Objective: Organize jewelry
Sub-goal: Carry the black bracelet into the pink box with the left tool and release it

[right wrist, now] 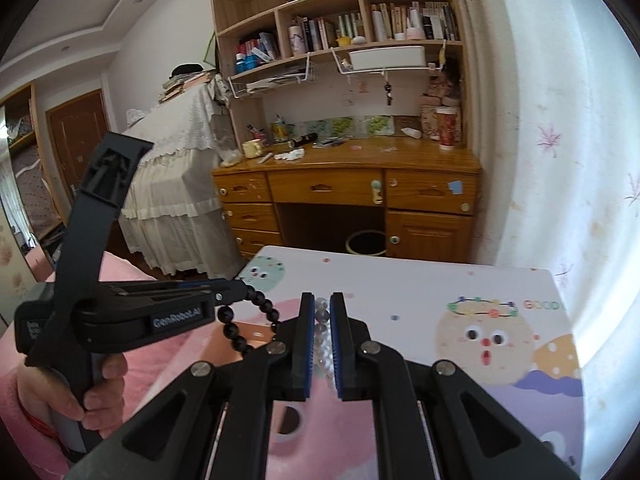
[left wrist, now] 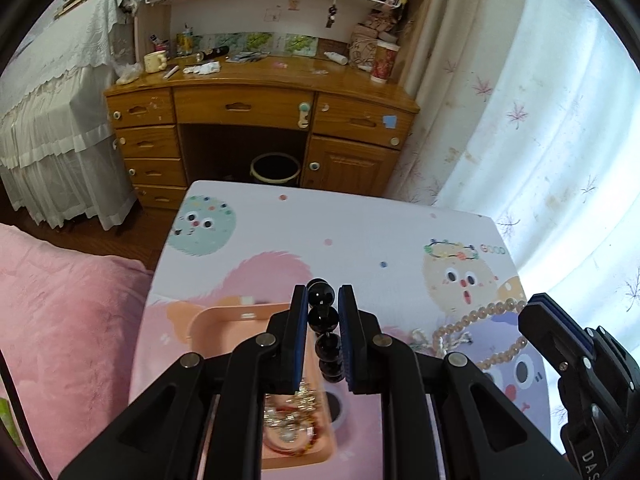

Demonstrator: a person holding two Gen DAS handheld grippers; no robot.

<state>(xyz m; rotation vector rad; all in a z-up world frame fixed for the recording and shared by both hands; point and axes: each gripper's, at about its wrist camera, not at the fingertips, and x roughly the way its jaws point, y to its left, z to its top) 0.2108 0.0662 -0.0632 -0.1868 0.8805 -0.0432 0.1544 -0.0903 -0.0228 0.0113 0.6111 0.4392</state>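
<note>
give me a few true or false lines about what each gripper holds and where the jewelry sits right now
1. The left gripper is shut on a black bead bracelet. True.
2. The right gripper is open with nothing in it. False: its fingers are shut on a strand of pale, clear beads.
3. The pink tray already has jewelry in it. True: gold and red pieces lie at its near end.
4. The pearl necklace lies inside the tray. False: it lies on the cartoon-print table, to the right of the tray.
5. The black bracelet lies flat on the table. False: it hangs from the left gripper's fingers, above the tray.
</note>
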